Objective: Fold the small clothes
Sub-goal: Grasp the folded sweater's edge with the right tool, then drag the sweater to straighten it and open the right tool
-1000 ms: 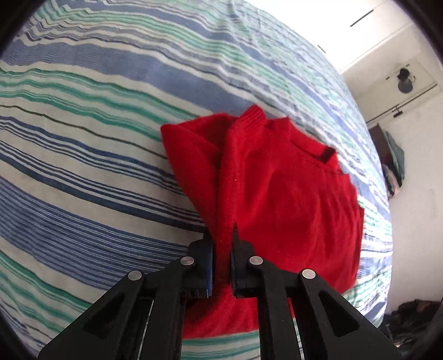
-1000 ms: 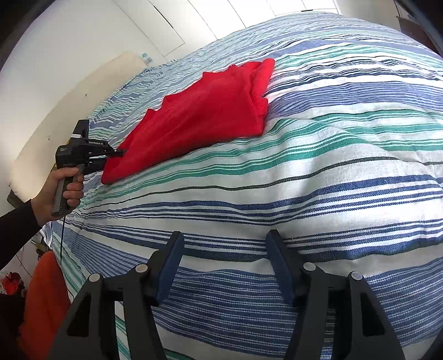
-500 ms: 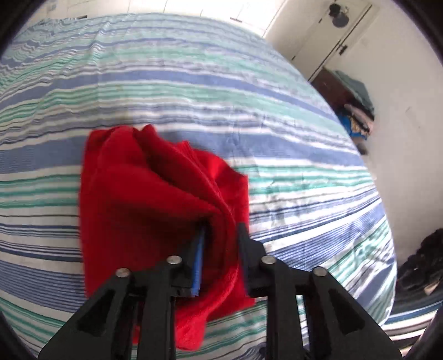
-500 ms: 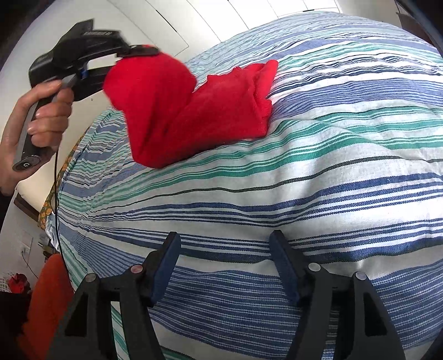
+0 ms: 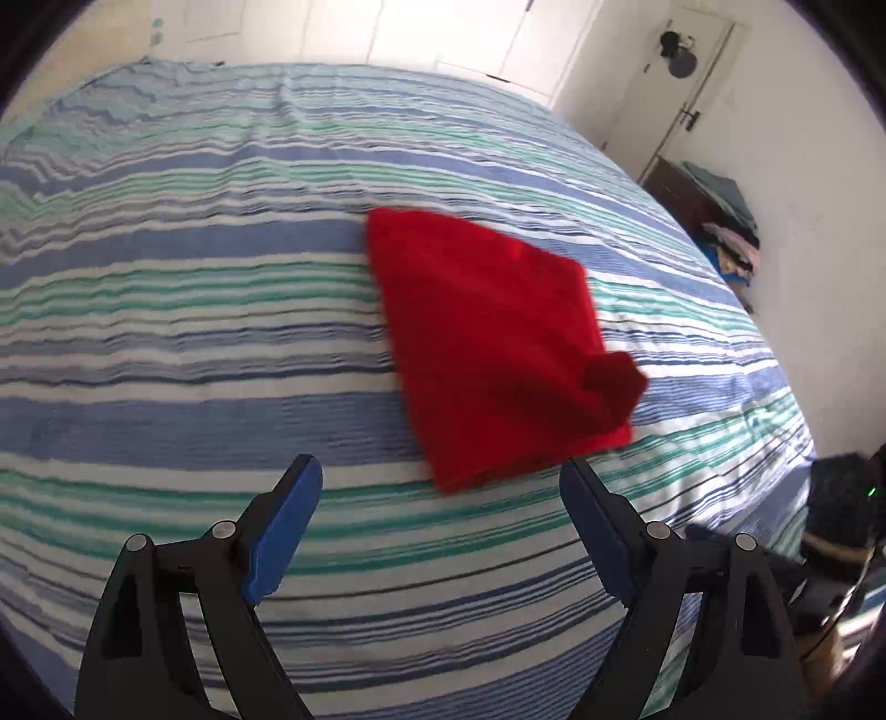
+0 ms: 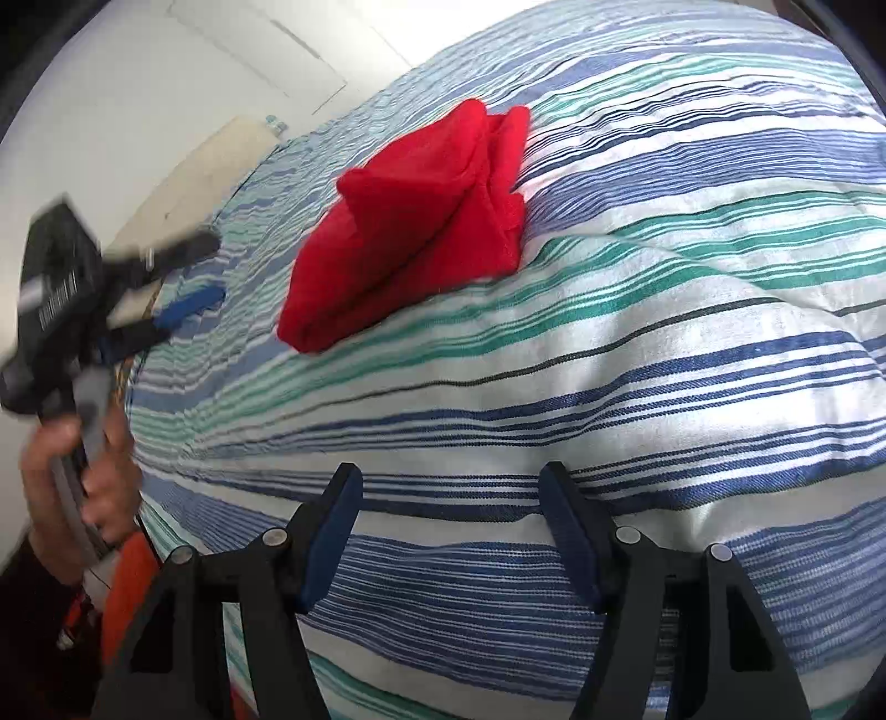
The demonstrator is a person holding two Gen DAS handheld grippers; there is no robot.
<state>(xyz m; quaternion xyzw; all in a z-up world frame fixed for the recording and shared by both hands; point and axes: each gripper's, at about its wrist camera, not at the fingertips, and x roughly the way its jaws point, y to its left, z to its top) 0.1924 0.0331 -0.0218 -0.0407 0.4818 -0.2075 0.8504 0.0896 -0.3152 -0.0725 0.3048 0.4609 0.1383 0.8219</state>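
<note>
on the striped bed (image 5: 166, 343), the red garment (image 5: 493, 354) lies loosely folded, both grippers empty, left gripper (image 5: 440, 520) jaws opening, right gripper (image 6: 451, 531) wide; its bunched corner could spring open.

Left wrist view: from just behind the left gripper (image 5: 440, 512), looking steeply down across the striped bed (image 5: 166, 343) toward the far wall's white doors (image 5: 443, 33), shelves of clothes (image 5: 720, 221) at the right edge; red garment (image 5: 493, 354) close ahead, just beyond the fingertips. Right wrist view: from behind the right gripper (image 6: 451, 515), low over the bed (image 6: 664, 332), angled toward the wall at upper left; garment (image 6: 421, 221) farther off, mid-frame; left gripper (image 6: 183, 277) and its hand (image 6: 83, 471) at the left edge. Shared by both: bedspread and garment, seen from roughly crossing sides.
</note>
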